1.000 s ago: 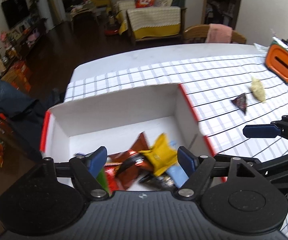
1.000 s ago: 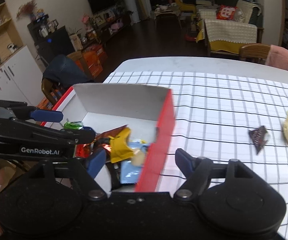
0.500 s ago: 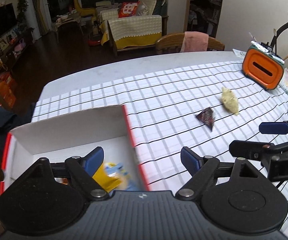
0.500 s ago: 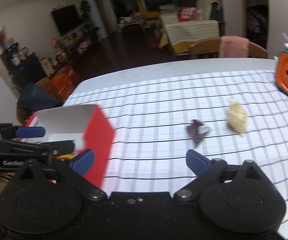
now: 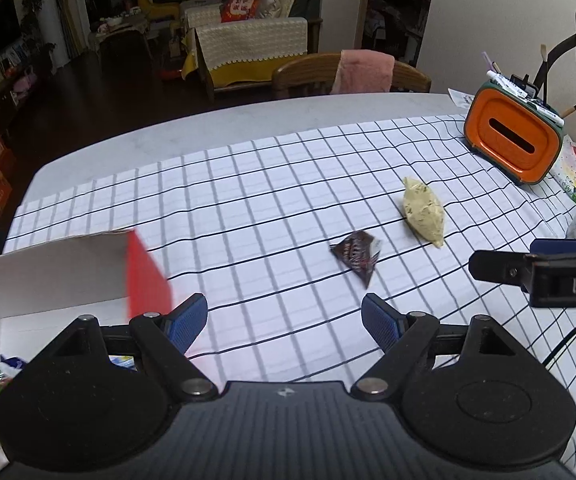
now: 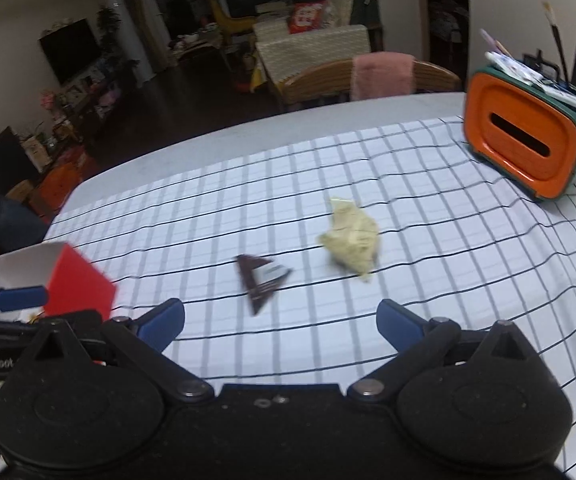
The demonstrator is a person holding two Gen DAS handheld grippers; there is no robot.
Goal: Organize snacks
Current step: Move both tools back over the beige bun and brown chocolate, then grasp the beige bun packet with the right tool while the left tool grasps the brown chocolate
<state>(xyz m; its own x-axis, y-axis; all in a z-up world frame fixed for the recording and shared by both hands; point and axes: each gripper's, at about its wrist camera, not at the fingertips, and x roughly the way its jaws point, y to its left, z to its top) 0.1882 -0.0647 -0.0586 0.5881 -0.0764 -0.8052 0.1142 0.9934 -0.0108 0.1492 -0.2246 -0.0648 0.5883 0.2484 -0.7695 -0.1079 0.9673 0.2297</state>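
While both wrist views tilt down at the worktop (image 5: 248, 128) and its checked cloth, I see the red-and-white box (image 5: 64, 276) at the left, some packets already inside. Two snacks are left out on the cloth: a pale yellow packet (image 5: 424, 212) and, just beside it, a dark triangular wrapper (image 6: 262, 278). My right hand-held gripper (image 6: 280, 320) stands wide with nothing between its pads, the dark wrapper just ahead of them. My left hand-held gripper (image 5: 284, 318) is also wide and empty, near the box corner. I judge the risks to be these: the thin, flat wrapper could skid from under the pads, the cloth could bunch into the pinch, and the two hand-held grippers could collide if both reach in.
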